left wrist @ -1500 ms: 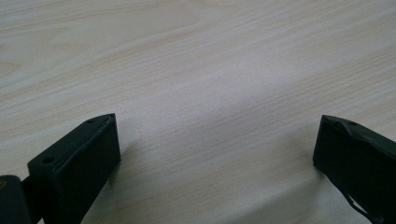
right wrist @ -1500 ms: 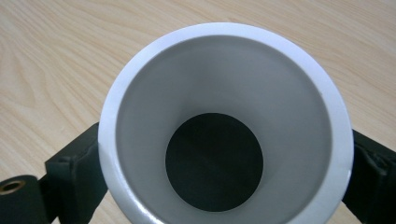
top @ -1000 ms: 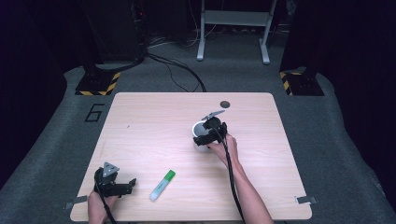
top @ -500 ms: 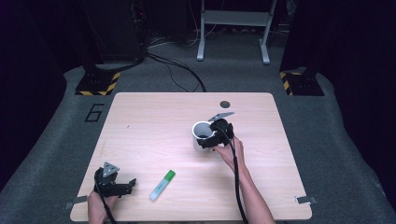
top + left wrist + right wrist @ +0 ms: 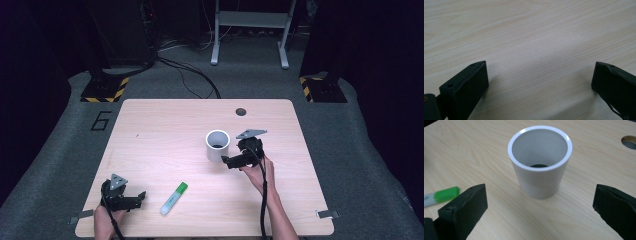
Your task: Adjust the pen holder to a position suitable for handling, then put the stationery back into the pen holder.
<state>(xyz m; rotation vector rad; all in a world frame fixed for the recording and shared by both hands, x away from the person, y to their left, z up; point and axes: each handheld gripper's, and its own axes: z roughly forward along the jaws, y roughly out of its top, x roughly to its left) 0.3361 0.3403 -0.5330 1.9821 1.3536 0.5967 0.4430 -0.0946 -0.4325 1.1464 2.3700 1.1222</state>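
High view: floor mark [image 5: 101, 120] "6".

Your right gripper [image 5: 226, 161] has let go of the white cup [image 5: 218, 145] and drawn back toward 5 o'clock, jaws spread wide.

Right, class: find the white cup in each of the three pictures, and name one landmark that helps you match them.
High view: white cup stands right of table centre, beside the right tool.
Left gripper view: bare wooden tabletop between the jaws.
Right gripper view: upright, centre, beyond the open jaws.
Shared landmark: green-capped marker.
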